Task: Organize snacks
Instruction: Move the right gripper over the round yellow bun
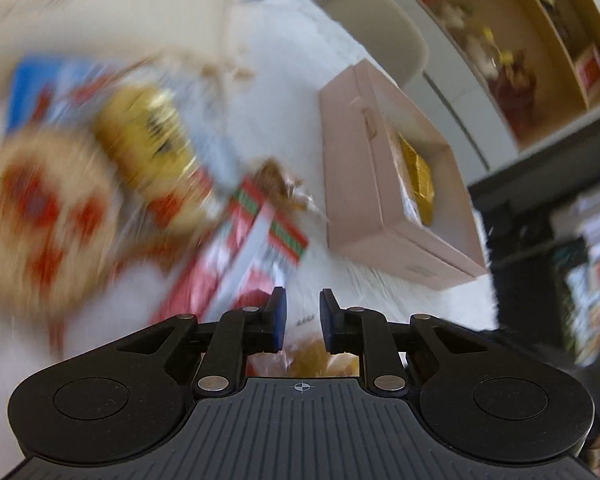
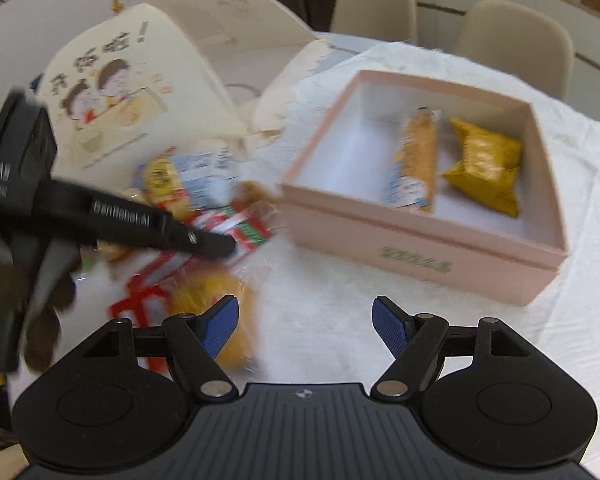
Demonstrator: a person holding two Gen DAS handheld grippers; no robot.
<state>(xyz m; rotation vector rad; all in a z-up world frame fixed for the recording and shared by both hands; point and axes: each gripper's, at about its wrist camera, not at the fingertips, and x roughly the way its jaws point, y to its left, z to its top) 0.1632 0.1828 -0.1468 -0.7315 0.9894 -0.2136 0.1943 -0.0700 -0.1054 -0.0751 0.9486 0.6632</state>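
Lying blurred, red-green striped snack packet (image 2: pixel 249 229), left gripper (image 1: pixel 302 320) narrow, right gripper (image 2: pixel 304 322) wide.

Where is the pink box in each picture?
Left wrist view: the pink box sits right of the middle, tilted, above the left tongs.
Right wrist view: the pink box sits right of the middle, open, above the right tongs.
Shared landmark: the yellow snack bag inside the box, also seen in the left wrist view.
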